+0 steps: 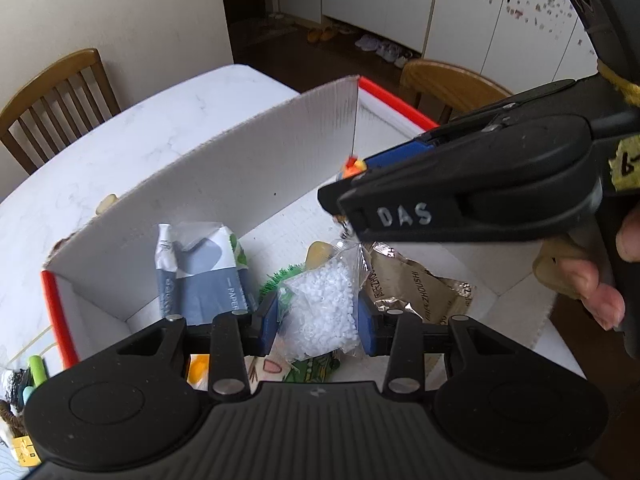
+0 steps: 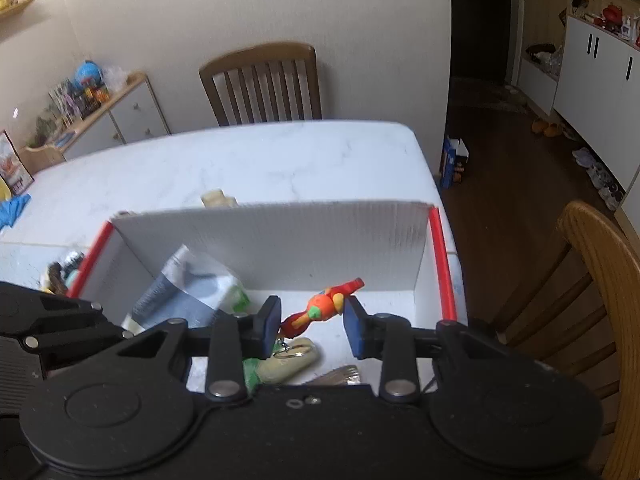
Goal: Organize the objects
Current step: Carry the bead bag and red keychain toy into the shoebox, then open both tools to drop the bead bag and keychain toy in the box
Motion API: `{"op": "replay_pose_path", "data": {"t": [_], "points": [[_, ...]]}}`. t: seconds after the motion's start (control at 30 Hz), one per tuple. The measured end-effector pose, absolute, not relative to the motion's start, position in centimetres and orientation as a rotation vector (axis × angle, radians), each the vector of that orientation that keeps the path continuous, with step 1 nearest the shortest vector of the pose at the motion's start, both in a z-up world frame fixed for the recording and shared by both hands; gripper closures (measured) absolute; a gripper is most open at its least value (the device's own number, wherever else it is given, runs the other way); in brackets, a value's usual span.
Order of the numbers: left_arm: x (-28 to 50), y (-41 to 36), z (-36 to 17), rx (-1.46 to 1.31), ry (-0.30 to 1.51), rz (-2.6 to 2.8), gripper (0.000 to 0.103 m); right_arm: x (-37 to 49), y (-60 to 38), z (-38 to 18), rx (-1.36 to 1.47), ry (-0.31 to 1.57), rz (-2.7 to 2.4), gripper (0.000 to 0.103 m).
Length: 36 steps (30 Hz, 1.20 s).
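Observation:
My left gripper (image 1: 317, 326) is shut on a clear bag of white beads (image 1: 320, 304) and holds it over the open white box with red edges (image 1: 240, 168). My right gripper (image 2: 313, 326) is shut on a red and orange toy keychain (image 2: 322, 307), whose key ring (image 2: 289, 351) hangs below. It too is above the box (image 2: 280, 236). In the left wrist view the right gripper (image 1: 344, 196) reaches in from the right, with the toy (image 1: 352, 166) at its tip and a hand behind it. A blue-grey tissue pack (image 1: 200, 276) and a gold foil packet (image 1: 412, 292) lie in the box.
The box stands on a white marble table (image 2: 240, 160) with wooden chairs (image 2: 262, 80) at the far side and at the right (image 2: 600, 272). A beige object (image 2: 218, 198) lies behind the box. Small items, among them a green marker (image 1: 38, 368), lie left of the box.

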State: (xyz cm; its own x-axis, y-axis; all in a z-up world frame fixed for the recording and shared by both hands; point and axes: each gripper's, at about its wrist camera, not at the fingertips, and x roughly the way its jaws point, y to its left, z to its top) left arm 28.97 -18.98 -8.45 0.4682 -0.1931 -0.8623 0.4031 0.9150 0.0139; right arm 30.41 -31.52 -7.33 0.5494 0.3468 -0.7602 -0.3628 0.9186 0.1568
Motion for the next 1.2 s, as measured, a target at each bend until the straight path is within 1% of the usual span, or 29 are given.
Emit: {"op": "replay_pose_path", "data": {"t": [0.3, 0.4, 0.43, 0.47, 0.5, 0.57, 0.63, 0.67, 1.07, 1.2], "points": [[30.1, -19.4, -10.4, 0.224, 1.091, -0.355, 0.063, 31.2, -31.6, -8.8, -0.007, 0.984, 0.429, 0.07], [30.3, -19.2, -10.6, 0.198, 1.102, -0.353, 0.063, 31.4, -31.9, -8.7, 0.018, 0.995, 0.443, 0.066], [30.4, -19.0, -10.6, 0.187, 1.106, -0.354, 0.063, 31.3, -32.0, -8.6, 0.024, 0.995, 0.45, 0.063], [30.4, -18.9, -10.6, 0.18, 1.107, -0.354, 0.061, 31.2, -32.1, -8.5, 0.027, 0.992, 0.455, 0.061], [30.3, -18.8, -10.6, 0.176, 1.108, -0.351, 0.06, 31.1, -32.2, -8.3, 0.03, 0.987, 0.46, 0.057], [30.1, -18.6, -10.6, 0.165, 1.107, -0.346, 0.05, 30.9, -32.4, -7.9, 0.033, 0.978, 0.475, 0.054], [29.8, -18.3, -10.4, 0.153, 1.092, -0.345, 0.044, 30.6, -32.4, -7.5, 0.026, 0.968, 0.476, 0.047], [29.6, -18.1, -10.3, 0.146, 1.084, -0.348, 0.043, 30.4, -32.5, -7.4, 0.022, 0.96, 0.476, 0.046], [26.7, -16.8, -7.9, 0.082, 0.998, -0.349, 0.043, 28.7, -33.2, -5.6, 0.025, 0.917, 0.483, 0.042], [26.5, -16.4, -6.3, 0.059, 0.965, -0.332, 0.043, 27.6, -33.1, -4.7, 0.01, 0.892, 0.49, 0.041]]}}
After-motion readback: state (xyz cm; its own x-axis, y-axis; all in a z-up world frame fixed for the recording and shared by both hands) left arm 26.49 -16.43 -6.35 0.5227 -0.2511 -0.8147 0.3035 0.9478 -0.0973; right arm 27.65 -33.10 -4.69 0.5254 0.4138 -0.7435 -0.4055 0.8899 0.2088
